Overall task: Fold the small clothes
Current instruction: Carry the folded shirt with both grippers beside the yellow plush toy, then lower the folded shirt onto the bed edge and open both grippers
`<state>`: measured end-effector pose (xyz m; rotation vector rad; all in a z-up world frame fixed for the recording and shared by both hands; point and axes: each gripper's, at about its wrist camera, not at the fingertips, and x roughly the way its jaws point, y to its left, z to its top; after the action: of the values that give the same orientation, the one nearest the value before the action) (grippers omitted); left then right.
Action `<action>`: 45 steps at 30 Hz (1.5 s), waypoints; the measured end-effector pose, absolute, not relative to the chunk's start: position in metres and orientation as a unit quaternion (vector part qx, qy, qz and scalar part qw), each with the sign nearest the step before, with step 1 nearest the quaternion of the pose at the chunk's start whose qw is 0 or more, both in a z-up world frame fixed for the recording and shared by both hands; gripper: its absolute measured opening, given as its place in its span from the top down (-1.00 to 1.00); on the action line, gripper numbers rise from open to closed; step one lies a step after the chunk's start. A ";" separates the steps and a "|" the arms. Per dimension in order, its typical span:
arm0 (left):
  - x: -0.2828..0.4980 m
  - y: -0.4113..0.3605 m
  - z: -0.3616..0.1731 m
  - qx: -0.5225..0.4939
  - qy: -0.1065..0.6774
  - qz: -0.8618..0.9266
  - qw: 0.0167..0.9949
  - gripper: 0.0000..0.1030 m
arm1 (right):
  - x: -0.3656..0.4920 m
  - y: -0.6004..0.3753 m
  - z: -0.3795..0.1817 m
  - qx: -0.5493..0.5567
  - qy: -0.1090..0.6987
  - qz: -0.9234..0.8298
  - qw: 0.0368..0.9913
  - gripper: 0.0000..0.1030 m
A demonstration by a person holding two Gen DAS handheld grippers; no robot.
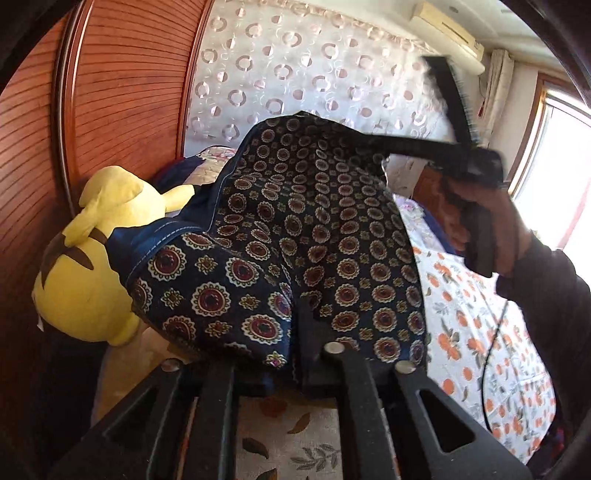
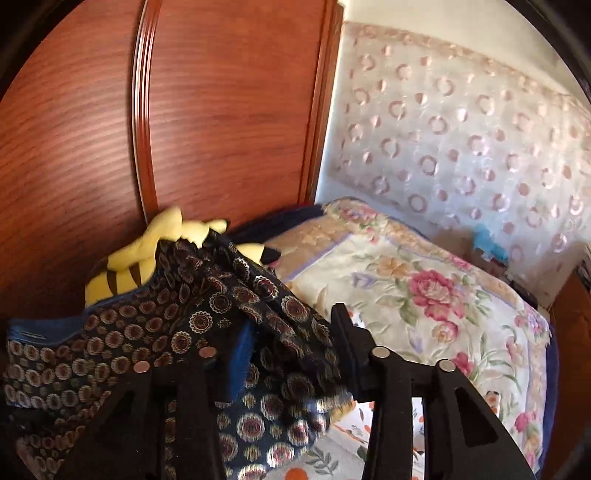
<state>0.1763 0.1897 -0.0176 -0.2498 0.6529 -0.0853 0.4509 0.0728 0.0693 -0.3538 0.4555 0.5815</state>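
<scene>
Left gripper [image 1: 295, 332] at bottom centre of the left-wrist view, 2 fingers close together, a fold of the patterned garment [image 1: 314, 229] bunched into the narrow gap; pinching or already let go, cannot tell. Garment lifted and tented across the middle of the frame, blue hem at left against a yellow plush toy [image 1: 103, 258]. Right gripper [image 1: 395, 103] at upper right, blurred, held by the right hand [image 1: 480, 218], jaws spread wide, 1 finger lying along the garment's top edge, the other pointing up clear of it.

Right-wrist view next: same garment heaped at lower left and centre, sagging loosely between the 2 spread fingers, pads not pressing on it; released, then.

Risks, by judgement: with 1 claw slack and the other doubtful, likely to slump into a heap and lose any crease; could also snag on a finger or drag across the toy if pulled away now.

Surface: bed under an orange-flowered sheet [image 1: 480, 350] at lower right, floral quilt [image 2: 424, 295] at right of the right-wrist view. Room: reddish wooden wardrobe [image 1: 110, 110] at upper left, ring-patterned curtain [image 1: 295, 66] at top centre, air conditioner [image 1: 447, 29] and bright window [image 1: 561, 147] at upper right.
</scene>
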 end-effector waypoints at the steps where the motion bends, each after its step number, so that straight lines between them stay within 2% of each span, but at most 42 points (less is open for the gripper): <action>1: 0.176 0.192 -0.019 -0.123 0.321 -0.042 0.938 0.49 | 0.440 0.070 0.070 -0.168 0.216 0.292 0.916 0.14; 5: 0.178 0.195 -0.025 -0.129 0.328 -0.035 0.935 0.21 | 0.408 0.060 0.062 -0.152 0.200 0.322 0.913 0.13; 11: 0.177 0.193 -0.027 -0.121 0.329 -0.032 0.936 0.07 | 0.416 0.064 0.030 -0.162 0.248 0.332 0.895 0.13; 12: 0.176 0.193 -0.026 -0.122 0.325 -0.030 0.937 -0.16 | 0.421 0.064 0.024 -0.160 0.257 0.330 0.894 0.13; 13: 0.175 0.194 -0.024 -0.123 0.320 -0.029 0.939 -0.28 | 0.426 0.063 0.020 -0.154 0.265 0.329 0.893 0.13; 14: 0.173 0.194 -0.023 -0.124 0.315 -0.027 0.941 -0.30 | 0.430 0.062 0.018 -0.147 0.270 0.328 0.893 0.13; 16: 0.170 0.195 -0.020 -0.129 0.310 -0.024 0.942 -0.48 | 0.431 0.059 0.017 -0.137 0.269 0.331 0.894 0.13; 27: 0.152 0.177 0.000 -0.087 0.292 0.002 0.953 -0.51 | 0.397 0.041 0.025 -0.119 0.256 0.329 0.901 0.12; 35: 0.135 0.147 0.012 -0.064 0.291 -0.011 0.955 -0.51 | 0.327 0.000 0.040 -0.098 0.238 0.324 0.910 0.11; 40: 0.124 0.118 0.021 -0.039 0.293 -0.012 0.955 -0.51 | 0.278 -0.028 0.042 -0.087 0.228 0.309 0.919 -0.06; 45: 0.112 0.089 0.029 -0.029 0.280 -0.026 0.959 -0.51 | 0.235 -0.058 0.041 -0.076 0.229 0.281 0.929 -0.16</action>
<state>0.1118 0.0892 0.0292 -0.0598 0.5675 -0.0524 0.2349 -0.0584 0.0407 -0.1559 0.4685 0.5757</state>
